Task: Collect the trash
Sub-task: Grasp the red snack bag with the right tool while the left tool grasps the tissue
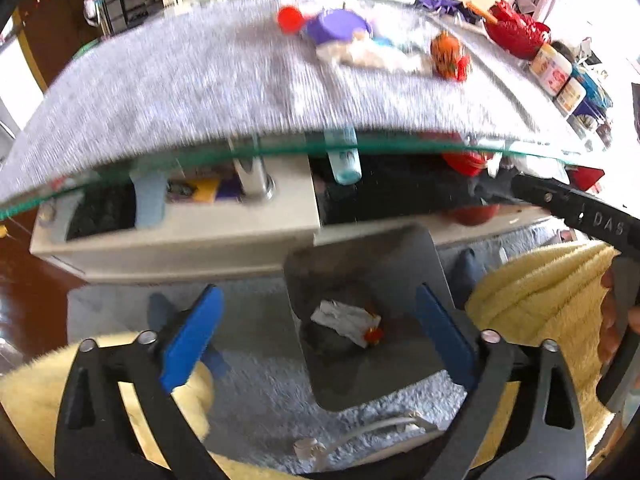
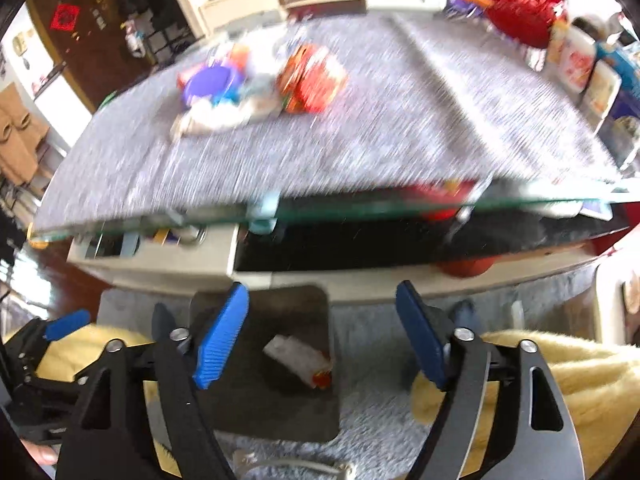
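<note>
Left wrist view: left gripper (image 1: pixel 316 340) gapes wide over the dark bin (image 1: pixel 360 312), nothing between its blue pads (image 1: pixel 188 344); a white wrapper (image 1: pixel 344 320) lies in the bin just below. Right gripper (image 2: pixel 320 336) is likewise spread and empty above the same bin. Farther off, on the grey-clothed table (image 1: pixel 180 92), more trash (image 1: pixel 360 48) sits well apart

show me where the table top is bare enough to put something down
The grey cloth is bare along the near glass edge and to the left. Crowded spots: the trash pile further back and the jars along the right edge.
</note>
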Motion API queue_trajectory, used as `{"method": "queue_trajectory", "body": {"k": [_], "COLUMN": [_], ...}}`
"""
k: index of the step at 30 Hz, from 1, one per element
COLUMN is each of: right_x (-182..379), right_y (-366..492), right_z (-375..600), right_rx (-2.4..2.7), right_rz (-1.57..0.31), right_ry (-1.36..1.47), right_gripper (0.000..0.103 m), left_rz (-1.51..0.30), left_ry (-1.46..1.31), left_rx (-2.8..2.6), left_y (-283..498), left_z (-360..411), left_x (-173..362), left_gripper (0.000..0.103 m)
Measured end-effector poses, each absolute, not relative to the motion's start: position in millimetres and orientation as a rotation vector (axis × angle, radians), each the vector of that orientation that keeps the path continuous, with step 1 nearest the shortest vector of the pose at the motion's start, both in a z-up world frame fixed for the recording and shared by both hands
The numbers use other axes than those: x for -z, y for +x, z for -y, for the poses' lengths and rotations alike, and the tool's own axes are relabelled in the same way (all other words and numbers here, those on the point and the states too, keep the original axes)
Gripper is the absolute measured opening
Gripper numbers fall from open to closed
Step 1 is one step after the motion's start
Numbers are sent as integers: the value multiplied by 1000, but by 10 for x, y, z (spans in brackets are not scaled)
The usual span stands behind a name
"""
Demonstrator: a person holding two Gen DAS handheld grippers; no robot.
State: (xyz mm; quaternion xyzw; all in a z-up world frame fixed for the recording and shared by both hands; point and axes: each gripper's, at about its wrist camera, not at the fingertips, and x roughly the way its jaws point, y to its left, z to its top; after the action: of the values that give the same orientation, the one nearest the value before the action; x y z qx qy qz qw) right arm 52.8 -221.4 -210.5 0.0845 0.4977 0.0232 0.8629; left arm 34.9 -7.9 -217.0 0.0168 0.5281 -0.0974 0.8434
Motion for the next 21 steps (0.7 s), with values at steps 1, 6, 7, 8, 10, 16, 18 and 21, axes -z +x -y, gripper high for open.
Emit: {"method": "queue_trajectory", "body": {"k": [1,6,7,8,10,16,18,21], "right_x": [2066,1863,1833,1809,1763,1761,1776,1823], "right_y": [562,830,878,939,1062,1413,1505,1673], "right_z": [2241,2369,2368,2361,2340,2293,2275,2268], "right_rx": [-43,-26,-25,-25,-31,-60,-68,-74], "right_rz": [-1033,-983,-977,-969,-954,-953,-955,-958], "right_ry": [181,188,186,183,174,170,170,171], "right_gripper": [80,80,80,80,80,80,80,80], "left_rz": [-1105,-1063,-1055,-1048,-1036,-1022,-1016,-1006], "left_ry": [34,39,42,45,46,0,-17,-17], "left_rx": [206,211,213,215,219,249,260,269], "left_y": [385,592,654,719,829,1219,1355,1548], "left_z": [74,113,128,145,172,229,253,294], "left_x": [2112,1900,1863,1831,1781,1730,1722,1723], "left_gripper": [95,95,95,95,95,95,95,95]}}
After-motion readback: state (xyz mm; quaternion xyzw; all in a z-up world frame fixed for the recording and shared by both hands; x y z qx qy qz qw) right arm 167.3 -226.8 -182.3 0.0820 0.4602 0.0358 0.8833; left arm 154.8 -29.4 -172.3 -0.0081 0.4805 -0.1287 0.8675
